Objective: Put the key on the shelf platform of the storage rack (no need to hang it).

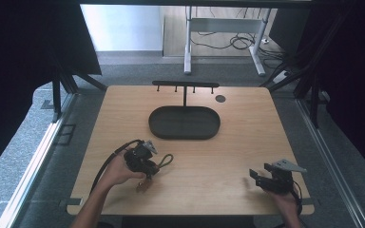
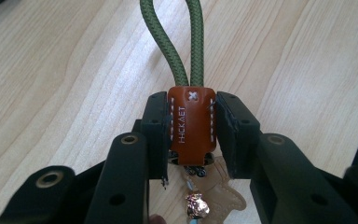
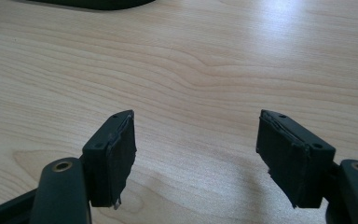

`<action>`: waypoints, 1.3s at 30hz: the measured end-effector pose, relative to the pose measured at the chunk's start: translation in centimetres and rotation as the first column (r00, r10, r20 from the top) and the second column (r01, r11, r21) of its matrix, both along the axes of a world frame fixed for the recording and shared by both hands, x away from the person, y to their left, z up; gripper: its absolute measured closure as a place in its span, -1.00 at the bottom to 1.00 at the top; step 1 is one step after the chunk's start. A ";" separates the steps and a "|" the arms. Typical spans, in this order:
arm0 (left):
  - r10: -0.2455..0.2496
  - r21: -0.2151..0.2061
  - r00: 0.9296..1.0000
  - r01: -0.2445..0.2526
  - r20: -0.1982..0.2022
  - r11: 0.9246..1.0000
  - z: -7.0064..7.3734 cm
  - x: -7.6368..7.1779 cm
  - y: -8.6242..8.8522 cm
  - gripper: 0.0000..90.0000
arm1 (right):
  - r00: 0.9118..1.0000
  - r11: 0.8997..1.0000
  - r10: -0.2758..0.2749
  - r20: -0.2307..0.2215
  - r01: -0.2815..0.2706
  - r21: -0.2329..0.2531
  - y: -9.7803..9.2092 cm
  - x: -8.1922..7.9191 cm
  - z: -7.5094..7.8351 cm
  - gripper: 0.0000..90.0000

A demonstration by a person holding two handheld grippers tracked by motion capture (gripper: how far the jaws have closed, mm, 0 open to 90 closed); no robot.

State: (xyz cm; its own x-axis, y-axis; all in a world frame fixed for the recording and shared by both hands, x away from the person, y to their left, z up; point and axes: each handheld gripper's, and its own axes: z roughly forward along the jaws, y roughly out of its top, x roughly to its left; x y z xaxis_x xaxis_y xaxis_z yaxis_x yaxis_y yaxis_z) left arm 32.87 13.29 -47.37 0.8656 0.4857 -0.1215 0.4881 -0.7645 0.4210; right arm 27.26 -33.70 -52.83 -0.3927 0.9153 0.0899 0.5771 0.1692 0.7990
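Clamped on the brown leather tab (image 2: 191, 125) of a keychain (image 1: 153, 167) at the near left of the table (image 1: 247, 137) by the left gripper (image 2: 191, 135), green cord loop (image 2: 177, 37) lying forward on the wood. Right gripper (image 3: 198, 144) idle at the near right, jaws wide apart. Best lifted straight up with the squeeze kept firm on the tab, loop hanging free, then carried toward the hooks of the black stand (image 1: 185, 85) behind the oval tray (image 1: 157, 124).
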 end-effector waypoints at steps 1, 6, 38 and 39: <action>-0.001 0.004 1.000 0.001 0.002 1.000 0.1 0.0 -0.1 0.49 | 1.000 1.000 0.000 0.001 0.000 -0.001 0.0 0.0 0.0 -0.36; -0.009 0.000 1.000 0.009 0.016 1.000 1.1 0.2 -0.3 0.49 | 1.000 1.000 0.002 -0.003 -0.002 -0.003 0.2 0.0 -0.1 -0.36; -0.016 -0.003 0.996 0.016 0.092 1.000 5.9 1.1 -0.5 0.48 | 1.000 1.000 0.000 -0.014 0.000 -0.025 0.2 0.2 -0.4 -0.35; -0.015 -0.002 0.996 0.016 0.092 1.000 5.9 1.1 -0.6 0.48 | 1.000 1.000 0.000 -0.014 -0.001 -0.027 0.3 0.2 -0.4 -0.35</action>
